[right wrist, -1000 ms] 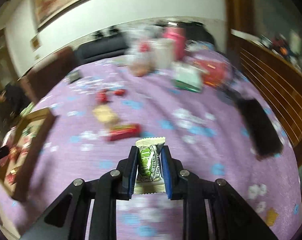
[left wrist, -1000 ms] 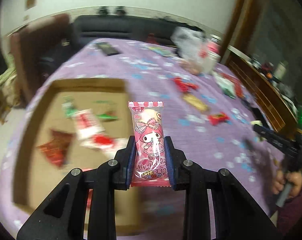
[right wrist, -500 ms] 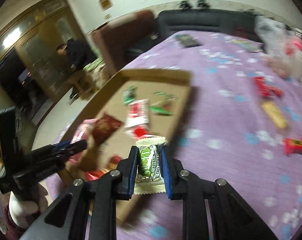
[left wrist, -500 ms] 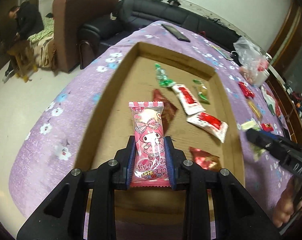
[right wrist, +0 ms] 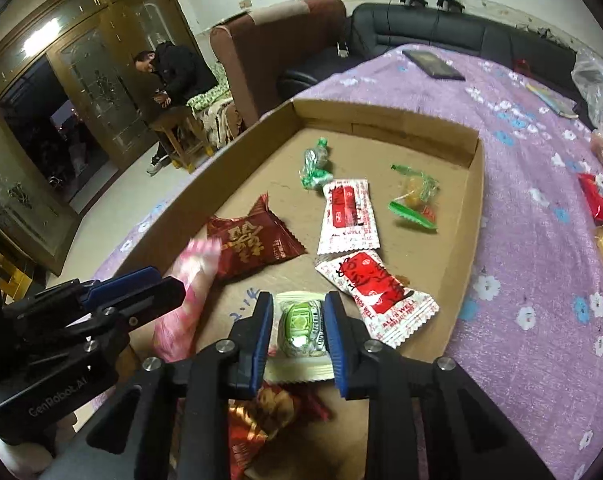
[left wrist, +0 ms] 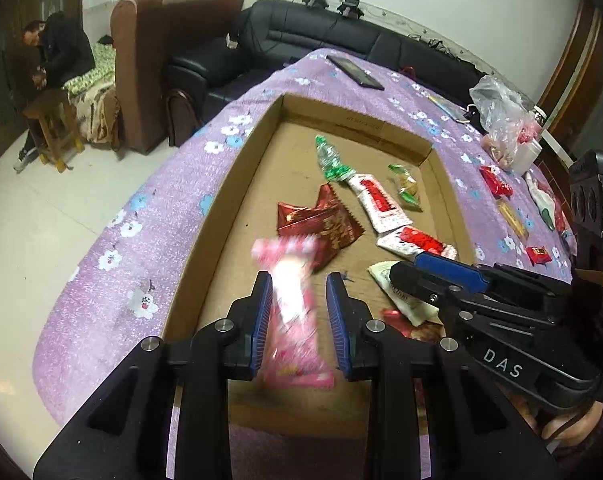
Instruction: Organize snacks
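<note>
A shallow cardboard box lies on the purple flowered cloth and holds several snacks. My left gripper hangs over its near end, pads on a pink cartoon packet that is blurred and tipped to the left. In the right wrist view the left gripper comes in from the left with the pink packet at its tips. My right gripper is low over the box. Its jaws are opening, and a green and cream candy packet sits loose between the pads. In the left wrist view the right gripper enters from the right.
In the box lie a dark red packet, two white and red packets, and green candies. Red packets, a yellow bar and a plastic bag sit on the cloth to the right. A person sits far left.
Both grippers swung from the snack-strewn cloth to over the box. The pink packet has tipped and blurred between the left pads. The right pads stand slightly wider around the green packet.
</note>
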